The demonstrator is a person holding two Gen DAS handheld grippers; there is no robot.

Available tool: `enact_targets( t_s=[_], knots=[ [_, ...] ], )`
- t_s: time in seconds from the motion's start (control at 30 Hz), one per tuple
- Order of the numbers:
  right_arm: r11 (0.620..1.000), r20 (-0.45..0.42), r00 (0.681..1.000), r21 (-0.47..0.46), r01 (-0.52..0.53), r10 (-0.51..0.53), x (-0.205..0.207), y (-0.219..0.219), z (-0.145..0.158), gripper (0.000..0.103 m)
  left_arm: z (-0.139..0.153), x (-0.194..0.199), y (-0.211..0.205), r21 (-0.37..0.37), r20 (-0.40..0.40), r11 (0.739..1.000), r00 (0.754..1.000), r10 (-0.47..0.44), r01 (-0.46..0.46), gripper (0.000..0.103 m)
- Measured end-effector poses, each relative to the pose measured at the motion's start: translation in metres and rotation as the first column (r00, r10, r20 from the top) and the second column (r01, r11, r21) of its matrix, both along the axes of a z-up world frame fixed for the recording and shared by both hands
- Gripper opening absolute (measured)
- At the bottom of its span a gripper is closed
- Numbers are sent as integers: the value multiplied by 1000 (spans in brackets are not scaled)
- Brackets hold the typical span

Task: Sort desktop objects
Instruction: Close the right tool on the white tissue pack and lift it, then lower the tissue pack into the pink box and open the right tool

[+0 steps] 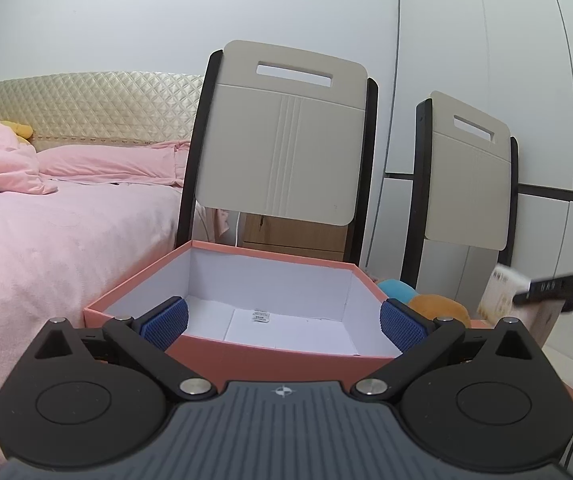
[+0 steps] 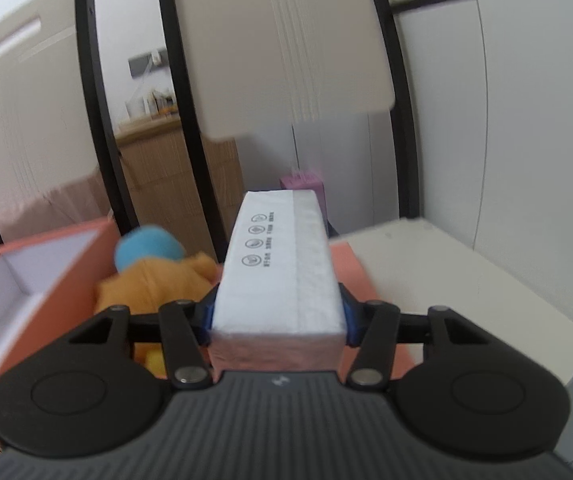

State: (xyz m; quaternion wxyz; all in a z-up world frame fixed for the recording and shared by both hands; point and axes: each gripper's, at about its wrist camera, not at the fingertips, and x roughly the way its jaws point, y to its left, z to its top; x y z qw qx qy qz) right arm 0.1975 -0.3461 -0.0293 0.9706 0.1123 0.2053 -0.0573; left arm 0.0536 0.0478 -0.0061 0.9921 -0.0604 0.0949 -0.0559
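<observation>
Tissue pack (image 2: 278,264): white, clamped lengthwise in your right gripper (image 2: 278,320), raised beside the plush toy (image 2: 154,276). Pink box (image 1: 222,354): open; your left gripper (image 1: 282,322) is spread wide at its near wall, holding nothing.

Each wrist view looks forward along its own jaws at close range; both share the pink box (image 1: 246,356) (image 2: 66,280) and the two chairs (image 1: 286,132) (image 2: 286,48).
</observation>
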Motion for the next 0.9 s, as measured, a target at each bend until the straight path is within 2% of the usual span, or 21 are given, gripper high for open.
enact_targets(
  t_s=[0.1,0.23,0.37,0.47,0.63,0.9],
  knots=[
    [999,44,998,1,-40,40,-1,10,26,56,1,0,2,-10,-1,1000,1000,-1,1,103],
    [989,85,986,15,-148,146,7,34,63,56,2,1,3,-11,-1,1000,1000,-3,3,103],
    [956,104,951,-1,-292,290,28,76,92,56,1,0,4,-10,-4,1000,1000,2,-2,103],
    [923,83,920,7,-385,383,52,111,102,56,1,0,7,-13,-1,1000,1000,10,-10,103],
    [873,1,873,9,-487,487,100,172,97,56,0,3,13,-25,-4,999,1000,31,-31,103],
    [790,-228,772,-23,-613,593,174,261,49,56,-2,8,23,-59,-26,997,999,39,-40,103]
  ],
)
